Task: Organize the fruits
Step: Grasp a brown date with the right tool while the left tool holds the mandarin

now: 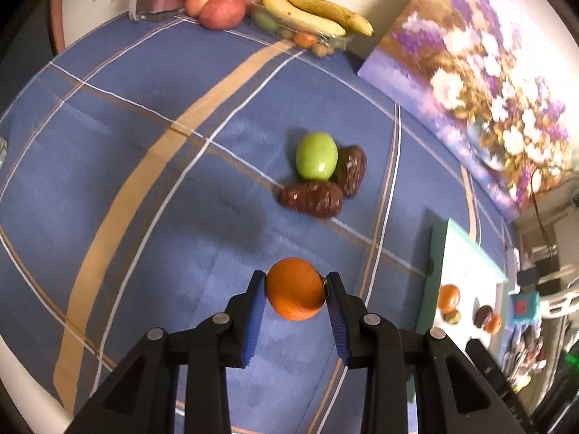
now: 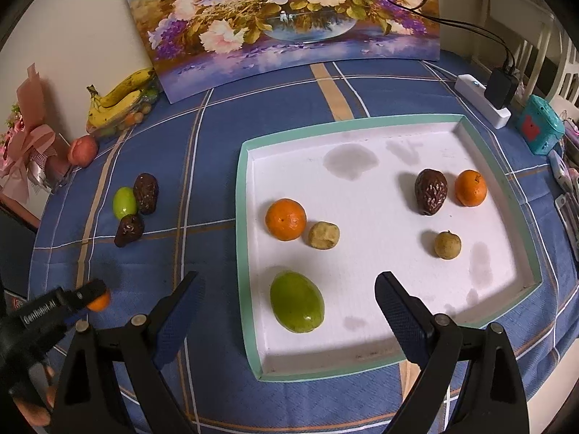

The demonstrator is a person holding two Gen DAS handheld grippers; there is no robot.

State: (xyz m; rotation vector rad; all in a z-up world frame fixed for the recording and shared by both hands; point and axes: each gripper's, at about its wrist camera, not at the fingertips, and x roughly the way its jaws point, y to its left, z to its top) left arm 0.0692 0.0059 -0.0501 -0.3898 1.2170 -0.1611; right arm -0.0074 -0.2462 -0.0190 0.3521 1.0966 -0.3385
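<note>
Blue pads of the left gripper are clamped on a small orange, held above the blue checked tablecloth. The right gripper stands wide apart, empty, over the white tray, above its green fruit.

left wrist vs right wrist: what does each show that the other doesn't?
Left wrist only: a close view of the left tongs shut on an orange.

Right wrist only: the open right tongs, the whole tray and its green fruit.

Both: the blue tablecloth, the loose green fruit with two brown ones, the bananas and the flower painting.
</note>
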